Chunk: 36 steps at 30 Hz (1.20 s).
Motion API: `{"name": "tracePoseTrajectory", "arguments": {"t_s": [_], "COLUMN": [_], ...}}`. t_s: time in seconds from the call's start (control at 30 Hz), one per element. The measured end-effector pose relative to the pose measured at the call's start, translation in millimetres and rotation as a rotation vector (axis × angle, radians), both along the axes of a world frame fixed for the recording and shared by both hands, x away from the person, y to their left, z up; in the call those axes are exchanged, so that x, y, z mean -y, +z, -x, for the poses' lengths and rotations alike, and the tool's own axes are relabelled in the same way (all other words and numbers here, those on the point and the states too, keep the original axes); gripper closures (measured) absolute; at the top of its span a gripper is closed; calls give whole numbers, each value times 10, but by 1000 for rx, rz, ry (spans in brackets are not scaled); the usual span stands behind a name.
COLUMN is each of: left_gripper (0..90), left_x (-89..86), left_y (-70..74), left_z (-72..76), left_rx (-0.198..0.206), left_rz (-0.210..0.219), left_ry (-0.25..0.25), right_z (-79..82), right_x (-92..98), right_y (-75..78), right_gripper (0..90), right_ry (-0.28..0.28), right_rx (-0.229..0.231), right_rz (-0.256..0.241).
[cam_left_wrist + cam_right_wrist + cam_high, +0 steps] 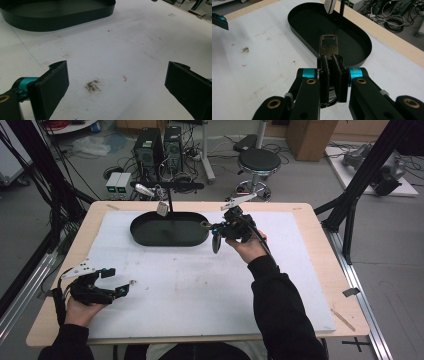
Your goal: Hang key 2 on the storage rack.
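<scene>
**Padlock clamped at the tray's edge, other gripper idle**

My right gripper has its jaws pressed together on a small brass-coloured padlock, and in the right gripper view the lock pokes out above the jaw tips, dead centre of the frame, shackle end pointing away from me. It sits over the near rim of the black oval tray, which fills the upper middle of that view. A thin black post rises from the tray's far side, and a pale tag-like piece hangs at the top edge beside it; what it is exactly, I cannot tell.

From the high view, my right gripper is just right of the tray, centre frame, with my right hand behind it in a black sleeve.

Down in the lower left of the high view, my left gripper rests low over the white mat, well apart from the tray. Its jaws stand wide apart with nothing between them. The left gripper view confirms it: bare mat between the two black pads, a dark smudge and a small orange fleck on the surface, the tray in the upper left. The mat covers most of the wooden desk.
</scene>
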<state>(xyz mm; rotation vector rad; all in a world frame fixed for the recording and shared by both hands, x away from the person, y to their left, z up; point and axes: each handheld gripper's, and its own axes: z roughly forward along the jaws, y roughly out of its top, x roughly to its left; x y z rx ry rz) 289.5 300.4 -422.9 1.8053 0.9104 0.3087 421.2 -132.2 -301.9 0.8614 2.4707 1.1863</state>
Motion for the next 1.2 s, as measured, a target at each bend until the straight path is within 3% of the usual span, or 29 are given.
{"name": "tracePoseTrajectory", "arguments": {"t_s": [0.5,0.6,0.87,1.0,1.2], "left_gripper": [58,58,58,58,58], "left_x": [9,7,5,1,-1], "left_y": [-18,-20,-26,-25,-27], "left_z": [-30,-36,-46,-45,-52], "left_rx": [0,1,4,5,10], "left_rz": [-4,0,4,9,14], "left_ry": [-9,-9,-12,-11,-10], "right_z": [-164,-211,-278,-289,-407], "right_x": [-254,-295,-433,-490,-485], "right_y": [273,315,453,491,516], "right_gripper": [850,849,849,849,848], "right_ry": [15,25,6,-1,-37], "right_rx": [21,16,29,42,44], "right_rz": [28,12,15,45,52]}}
